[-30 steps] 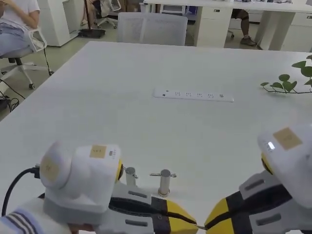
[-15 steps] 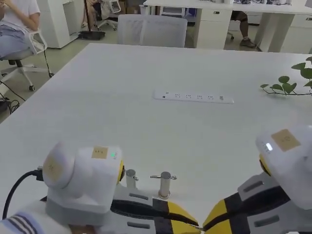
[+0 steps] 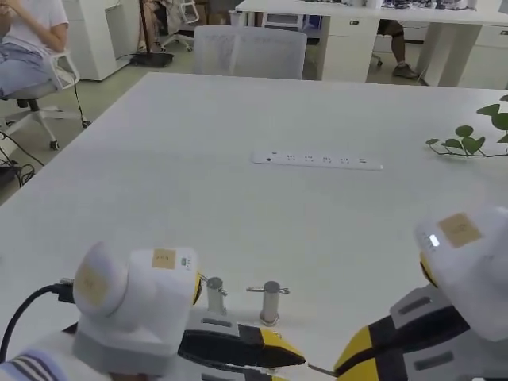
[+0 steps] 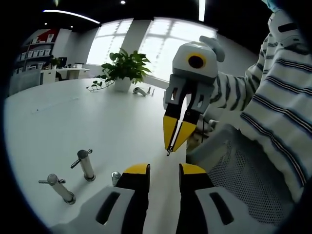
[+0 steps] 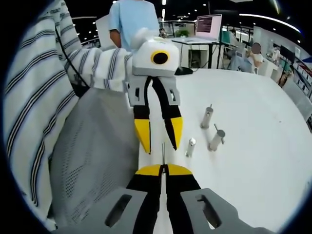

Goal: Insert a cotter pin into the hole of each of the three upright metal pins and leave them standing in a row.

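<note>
You are pinching a cotter pin (image 5: 163,152) in the right tongs (image 5: 163,169). Their jaws are lying closed together on its lower end, and the thin shank is sticking out past the tips toward 12 o'clock in the right gripper view. The left tongs (image 4: 163,170) are standing apart with nothing between them. They are facing the right tongs tip to tip, near the edge of the bench (image 3: 317,214) closest to you.

The three metal pins are standing close together on the bench, at about 2 o'clock from the cotter pin in the right gripper view. The first fitted metal pin (image 5: 207,117) and the second fitted metal pin (image 5: 216,139) are each carrying a cotter pin crosswise near the top. The bare metal pin (image 5: 190,146), nearest the tongs, is showing none, so it is probably the one you are working toward.

I judge the cotter pin to be very light, smooth and thin. It is probably stiff enough to push, but ready to swivel or slip between the pads. You are probably safest gripping it firmly close to one end and leaving most of the shank free.

The bare metal pin looks small, hard and narrow-footed, so a sideways push is likely to topple it. If you are steadying it, take it low on the barrel with the left tongs. Its hole is too small to make out.
</note>
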Motion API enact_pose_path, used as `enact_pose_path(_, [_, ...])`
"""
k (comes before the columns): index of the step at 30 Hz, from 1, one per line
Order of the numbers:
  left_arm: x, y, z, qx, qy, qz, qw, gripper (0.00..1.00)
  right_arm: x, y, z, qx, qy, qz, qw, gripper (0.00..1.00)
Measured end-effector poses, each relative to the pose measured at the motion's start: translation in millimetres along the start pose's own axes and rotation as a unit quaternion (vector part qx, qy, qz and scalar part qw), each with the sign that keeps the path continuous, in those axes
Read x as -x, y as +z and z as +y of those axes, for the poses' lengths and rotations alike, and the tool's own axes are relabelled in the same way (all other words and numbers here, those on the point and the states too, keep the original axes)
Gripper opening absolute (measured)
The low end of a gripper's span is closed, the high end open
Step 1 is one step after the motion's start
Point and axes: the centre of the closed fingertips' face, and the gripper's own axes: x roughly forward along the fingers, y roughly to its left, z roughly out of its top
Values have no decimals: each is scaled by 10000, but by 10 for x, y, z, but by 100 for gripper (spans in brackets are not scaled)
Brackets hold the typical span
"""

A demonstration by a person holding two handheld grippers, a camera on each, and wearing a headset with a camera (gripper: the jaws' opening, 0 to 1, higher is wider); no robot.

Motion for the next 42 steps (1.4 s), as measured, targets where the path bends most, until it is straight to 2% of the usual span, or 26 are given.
enact_pose_path(7, [70,-101,97,108,231,81,9996,28,-34,-48,-61,-196,-104,38,9997,3])
enact_pose_path(13, [137,-155,235,289,505,-5,9983,30,-43,-84,-138,-405,-302,62,9987,3])
enact_pose_path(17, [161,-187,312,279,642,27,9975,32,-59,-116,-168,-512,-414,114,9978,3])
enact_pose_path(22, [176,-186,443,227,823,-32,9963,33,-88,-134,-187,-662,-531,129,9963,3])
enact_pose_path(25, [171,-213,494,163,818,39,9965,34,-111,-174,-203,-687,-626,228,9954,3])
enact_pose_path(31, [143,-275,582,15,736,200,9971,34,-144,-208,-215,-873,-744,247,9931,3])
enact_pose_path(34, [106,-342,623,3,726,299,9969,33,-159,-228,-236,-982,-848,288,9911,3])
enact_pose_path(39, [87,-365,659,99,751,201,9969,32,-180,-241,-261,-1176,-975,268,9879,3])
enact_pose_path(42, [57,-400,668,102,734,273,9969,31,-212,-257,-265,-1202,-1042,308,9868,3])
